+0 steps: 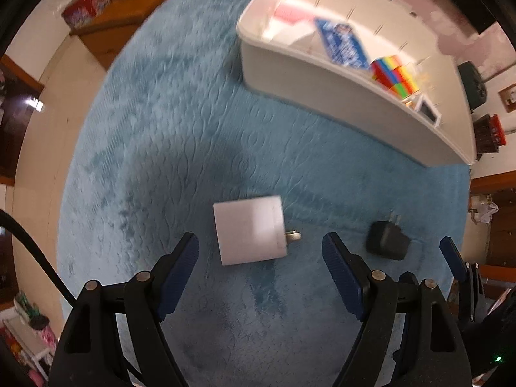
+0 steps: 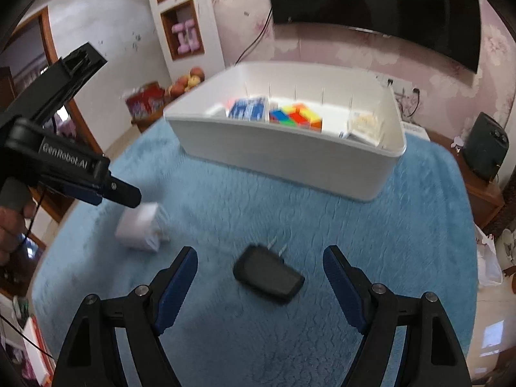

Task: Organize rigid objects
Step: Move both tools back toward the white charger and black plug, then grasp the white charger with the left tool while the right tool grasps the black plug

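A white plug adapter [image 1: 250, 229] lies on the blue rug [image 1: 167, 135], prongs to the right, between and just ahead of my open left gripper [image 1: 260, 248]. A black plug adapter [image 2: 268, 272] lies on the rug [image 2: 258, 213] between the fingertips of my open right gripper [image 2: 260, 259]; it also shows in the left wrist view [image 1: 387, 240]. The white adapter shows in the right wrist view [image 2: 139, 227] under the left gripper's finger. A white divided bin [image 2: 283, 151] stands behind, holding a blue packet [image 2: 246, 108] and a colourful cube [image 2: 296, 116].
The bin [image 1: 338, 87] lies at the far right in the left wrist view. A wooden bench with a red box [image 1: 87, 4] and fruit stands beyond the rug. A black speaker [image 2: 487, 143] sits on a low cabinet at right. A TV [image 2: 371, 3] hangs behind.
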Available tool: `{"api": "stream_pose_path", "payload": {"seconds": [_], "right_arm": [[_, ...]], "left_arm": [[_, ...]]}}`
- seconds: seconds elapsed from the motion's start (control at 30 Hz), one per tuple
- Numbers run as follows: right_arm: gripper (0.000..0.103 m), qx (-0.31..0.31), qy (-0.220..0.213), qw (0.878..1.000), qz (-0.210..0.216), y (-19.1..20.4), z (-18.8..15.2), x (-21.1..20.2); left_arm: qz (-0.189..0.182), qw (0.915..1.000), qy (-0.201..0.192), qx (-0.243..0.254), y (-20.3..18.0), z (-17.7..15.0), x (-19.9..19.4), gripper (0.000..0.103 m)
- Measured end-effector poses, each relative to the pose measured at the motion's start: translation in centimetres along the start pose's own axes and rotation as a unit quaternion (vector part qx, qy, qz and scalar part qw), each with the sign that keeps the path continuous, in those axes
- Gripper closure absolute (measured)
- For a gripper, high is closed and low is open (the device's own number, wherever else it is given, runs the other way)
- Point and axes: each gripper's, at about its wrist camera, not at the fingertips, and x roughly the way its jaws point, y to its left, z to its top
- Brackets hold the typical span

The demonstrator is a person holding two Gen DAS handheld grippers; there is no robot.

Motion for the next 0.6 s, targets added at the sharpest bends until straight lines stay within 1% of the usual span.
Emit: {"api": "stream_pose_path", "payload": {"seconds": [0.07,0.3,0.33,0.4,0.5,0.6], "right_arm": [[0.022,-0.006,0.01,1.0,-0.005,0.0,-0.5,0.8],[0.022,-0.01,0.035,0.999,-0.019,-0.4,-1.6,3.5],[0.022,-0.011,0.037,0.999,-0.02,-0.4,-1.7,3.8],[0.022,-0.012,0.04,0.999,-0.021,-0.4,-1.8,4.4],[0.022,-0.012,0.043,0.999,-0.018,-0.3,-1.9,5.1],[0.022,-0.021,0.039,0.999,-0.025,0.1,-1.9,5.5]], "left_arm": [[0.0,0.9998,0.018,-0.007,0.2,0.1,1.1,0.022],[0.006,0.998,0.058,-0.027,0.5,0.3,4.3,0.022],[0.005,0.9978,0.06,-0.029,0.6,0.3,4.5,0.022],[-0.008,0.9974,0.059,-0.039,0.8,0.4,4.7,0.022],[-0.009,0.9975,0.052,-0.047,1.0,0.5,4.8,0.022],[-0.011,0.9969,0.057,-0.053,1.1,0.9,5.3,0.022]]}}
